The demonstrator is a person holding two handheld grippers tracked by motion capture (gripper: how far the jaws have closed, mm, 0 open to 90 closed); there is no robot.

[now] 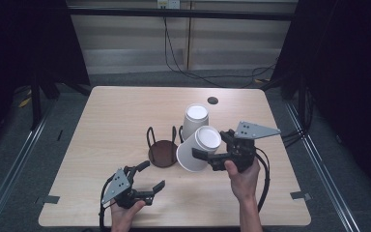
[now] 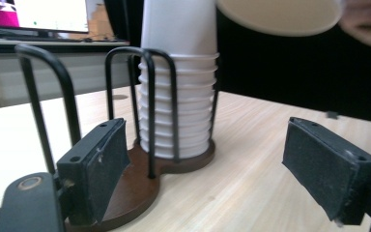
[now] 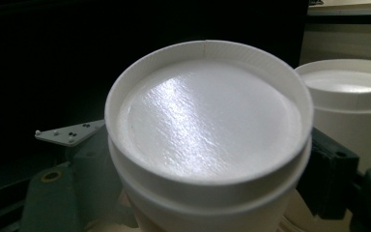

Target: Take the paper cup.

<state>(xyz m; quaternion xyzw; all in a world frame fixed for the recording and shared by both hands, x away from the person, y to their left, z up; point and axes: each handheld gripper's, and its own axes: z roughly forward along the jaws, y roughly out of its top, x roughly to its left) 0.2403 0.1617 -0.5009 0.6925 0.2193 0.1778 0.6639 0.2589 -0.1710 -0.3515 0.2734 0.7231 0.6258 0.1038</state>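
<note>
A stack of upside-down white paper cups [image 1: 194, 120] [image 2: 178, 96] [image 3: 352, 96] stands in the far slot of a black wire holder with a brown base [image 1: 163, 153] [image 2: 140, 188]. The holder's near slot is bare. My right gripper [image 1: 211, 145] [image 3: 198, 193] is shut on a single white cup [image 1: 195, 154] [image 3: 207, 121] and holds it tilted above the table beside the stack, bottom toward its camera. That cup's rim [image 2: 280, 14] shows in the left gripper view. My left gripper [image 1: 152, 175] [image 2: 207, 164] hovers open in front of the holder, nothing between its pads.
A round dark hole [image 1: 213, 100] sits in the wooden table [image 1: 116, 121] behind the stack. Metal rails and cables lie on the floor around the table. Tape marks [image 1: 302, 195] sit near the front corners.
</note>
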